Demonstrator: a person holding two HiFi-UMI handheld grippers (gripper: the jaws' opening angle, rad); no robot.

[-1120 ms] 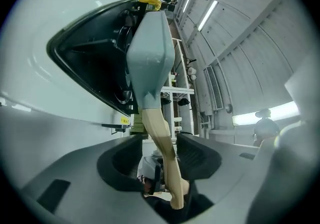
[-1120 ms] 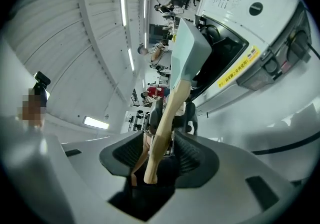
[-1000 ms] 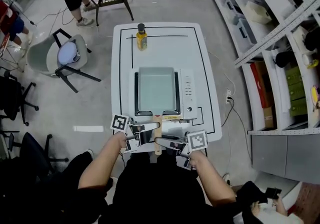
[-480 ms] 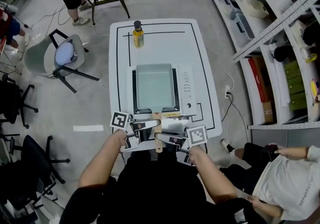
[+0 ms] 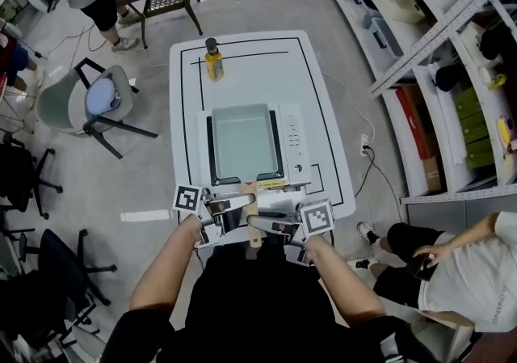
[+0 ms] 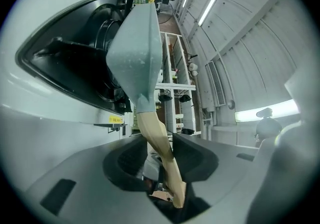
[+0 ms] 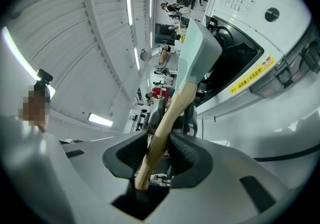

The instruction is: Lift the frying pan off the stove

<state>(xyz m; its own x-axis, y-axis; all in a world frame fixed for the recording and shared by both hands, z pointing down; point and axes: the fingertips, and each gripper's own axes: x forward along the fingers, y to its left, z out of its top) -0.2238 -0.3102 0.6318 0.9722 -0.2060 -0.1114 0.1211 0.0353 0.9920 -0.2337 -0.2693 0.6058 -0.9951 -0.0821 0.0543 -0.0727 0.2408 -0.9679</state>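
You had the wooden handle (image 6: pixel 155 133) of the pale grey-green rectangular frying pan (image 5: pixel 242 141) between both tools. The left gripper (image 6: pixel 159 140) was closing on it. The right gripper (image 7: pixel 160 135) was easing open, pads touching it. The pan sat on the white electric stove (image 5: pixel 296 143), and the lift was not yet done.
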